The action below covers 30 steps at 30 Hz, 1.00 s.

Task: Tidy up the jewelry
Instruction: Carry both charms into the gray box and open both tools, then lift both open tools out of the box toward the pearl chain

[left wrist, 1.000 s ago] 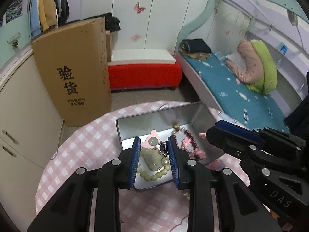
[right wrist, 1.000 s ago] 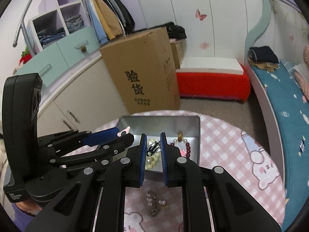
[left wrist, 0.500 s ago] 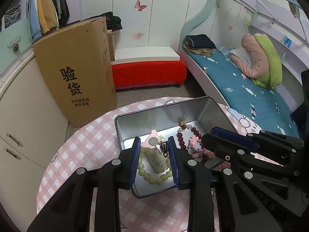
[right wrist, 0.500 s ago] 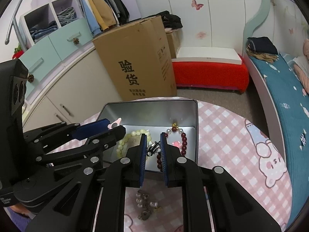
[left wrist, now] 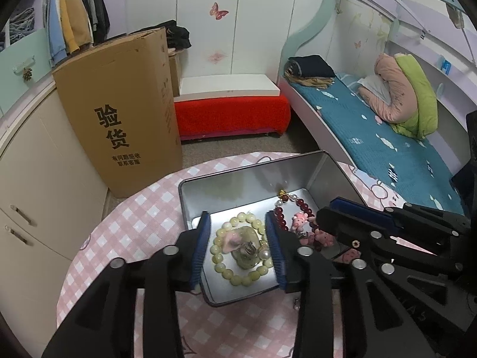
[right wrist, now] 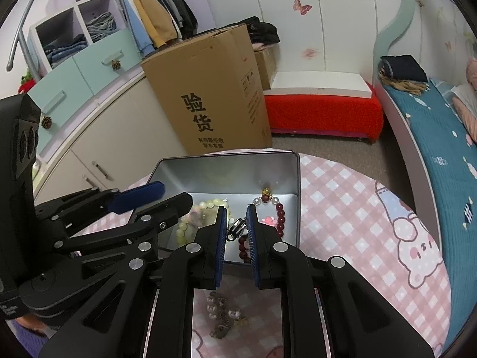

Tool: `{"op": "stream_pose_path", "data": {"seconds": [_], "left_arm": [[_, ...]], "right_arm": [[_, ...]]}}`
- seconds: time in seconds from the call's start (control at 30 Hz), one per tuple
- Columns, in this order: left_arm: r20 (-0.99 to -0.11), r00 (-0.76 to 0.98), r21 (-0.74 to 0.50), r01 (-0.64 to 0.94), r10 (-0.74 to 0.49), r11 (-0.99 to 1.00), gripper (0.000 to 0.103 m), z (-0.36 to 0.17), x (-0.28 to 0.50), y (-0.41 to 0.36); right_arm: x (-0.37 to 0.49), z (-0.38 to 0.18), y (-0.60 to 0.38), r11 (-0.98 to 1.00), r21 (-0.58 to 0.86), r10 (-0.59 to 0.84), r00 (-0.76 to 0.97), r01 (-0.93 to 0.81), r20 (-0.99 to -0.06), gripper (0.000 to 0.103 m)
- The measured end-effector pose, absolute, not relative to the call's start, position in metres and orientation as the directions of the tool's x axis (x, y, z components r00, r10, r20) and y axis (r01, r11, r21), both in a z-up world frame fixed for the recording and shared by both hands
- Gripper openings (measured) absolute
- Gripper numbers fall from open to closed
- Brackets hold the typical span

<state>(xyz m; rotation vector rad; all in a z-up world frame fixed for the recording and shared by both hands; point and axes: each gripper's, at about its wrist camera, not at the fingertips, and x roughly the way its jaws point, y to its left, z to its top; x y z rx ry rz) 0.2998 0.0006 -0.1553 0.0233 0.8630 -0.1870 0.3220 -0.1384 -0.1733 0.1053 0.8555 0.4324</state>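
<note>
Right gripper [right wrist: 235,223] being held over near edge of metal tin [right wrist: 293,185], jaws narrowed on small dark metal clip piece [right wrist: 237,227], pinched between pads. Left gripper [left wrist: 238,232] being held wide apart, nothing gripped, above pale green bead bracelet [left wrist: 220,256] lying in tin. Dark red bead bracelet [right wrist: 280,217] lying just right of right gripper, also in tin. Pearl-and-metal pieces [right wrist: 222,317] being left on pink checked tablecloth [right wrist: 351,208] beneath right gripper. Judged: task partly done; held piece not yet released, loose pieces not yet collected.

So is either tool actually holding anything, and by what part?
The right tool pinches a small clip by its sides; the left tool holds nothing.
</note>
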Motion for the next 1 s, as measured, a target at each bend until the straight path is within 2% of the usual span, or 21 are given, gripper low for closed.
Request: {"op": "stream_pose_path", "data": {"seconds": [0.6,0.73,0.9,1.0], "left_arm": [[-0.747,0.647,-0.059,0.166,-0.154,0.984,0.041,-0.149,0.295,0.002],[-0.741,0.654,-0.064,0.161,-0.155,0.985,0.047,-0.145,0.291,0.004],[-0.729,0.667,-0.065,0.161,-0.157,0.985,0.047,-0.136,0.282,0.006],[-0.717,0.68,-0.067,0.153,-0.154,0.986,0.048,-0.13,0.275,0.009]], "right_arm": [[0.318,-0.165,-0.14,0.907,0.265,0.414,0.583,-0.327,-0.699,0.016],[0.315,-0.16,-0.142,0.911,0.263,0.408,0.599,-0.319,-0.689,0.017],[0.308,-0.152,-0.145,0.914,0.255,0.401,0.613,-0.315,-0.681,0.017],[0.299,-0.145,-0.148,0.921,0.242,0.387,0.636,-0.306,-0.667,0.03]]}}
